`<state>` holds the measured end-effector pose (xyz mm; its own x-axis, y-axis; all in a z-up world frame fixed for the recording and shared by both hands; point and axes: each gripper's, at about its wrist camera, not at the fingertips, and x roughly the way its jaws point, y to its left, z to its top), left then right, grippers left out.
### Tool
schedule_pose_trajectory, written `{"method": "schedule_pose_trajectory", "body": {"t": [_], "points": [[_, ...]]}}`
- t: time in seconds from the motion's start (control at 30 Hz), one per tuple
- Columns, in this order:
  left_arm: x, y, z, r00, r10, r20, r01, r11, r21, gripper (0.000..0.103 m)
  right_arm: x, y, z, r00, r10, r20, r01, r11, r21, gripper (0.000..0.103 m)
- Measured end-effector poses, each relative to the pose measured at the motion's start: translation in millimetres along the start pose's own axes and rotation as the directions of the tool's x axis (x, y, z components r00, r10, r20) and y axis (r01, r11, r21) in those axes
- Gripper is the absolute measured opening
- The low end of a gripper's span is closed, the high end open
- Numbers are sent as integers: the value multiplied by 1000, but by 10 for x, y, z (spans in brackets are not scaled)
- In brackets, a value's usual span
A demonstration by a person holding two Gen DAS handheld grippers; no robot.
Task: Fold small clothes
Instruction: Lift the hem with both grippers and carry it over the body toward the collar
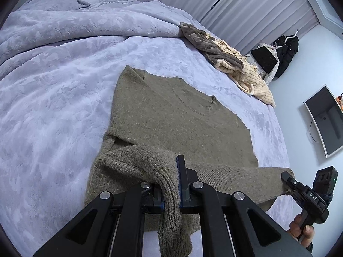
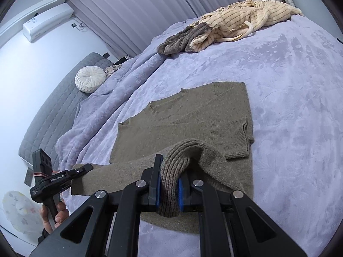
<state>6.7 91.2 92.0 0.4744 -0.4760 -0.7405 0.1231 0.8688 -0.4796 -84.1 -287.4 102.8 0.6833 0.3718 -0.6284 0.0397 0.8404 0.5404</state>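
An olive-brown knit sweater (image 1: 175, 115) lies flat on the lilac bed cover, its sleeves folded in; it also shows in the right wrist view (image 2: 184, 120). My left gripper (image 1: 171, 184) is shut on the ribbed hem at one corner, lifted off the bed. My right gripper (image 2: 169, 184) is shut on the ribbed hem at the other corner. Each gripper shows in the other's view, the right gripper (image 1: 288, 178) and the left gripper (image 2: 84, 169), holding the hem stretched between them just above the bed.
The lilac bed cover (image 1: 53, 98) spreads all round. A heap of grey and cream striped clothes (image 1: 231, 60) lies at the far edge, also in the right wrist view (image 2: 231, 27). A round white cushion (image 2: 90, 82) sits at the headboard. A monitor (image 1: 325, 120) stands past the bed.
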Motion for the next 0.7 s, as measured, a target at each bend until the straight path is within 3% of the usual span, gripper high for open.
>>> {"method": "schedule_pose_trajectory", "body": {"t": [0.7], "points": [[534, -61, 547, 998, 50, -47, -49, 999, 19, 9, 484, -126, 514, 999, -41, -30, 42, 999, 19, 13]]}}
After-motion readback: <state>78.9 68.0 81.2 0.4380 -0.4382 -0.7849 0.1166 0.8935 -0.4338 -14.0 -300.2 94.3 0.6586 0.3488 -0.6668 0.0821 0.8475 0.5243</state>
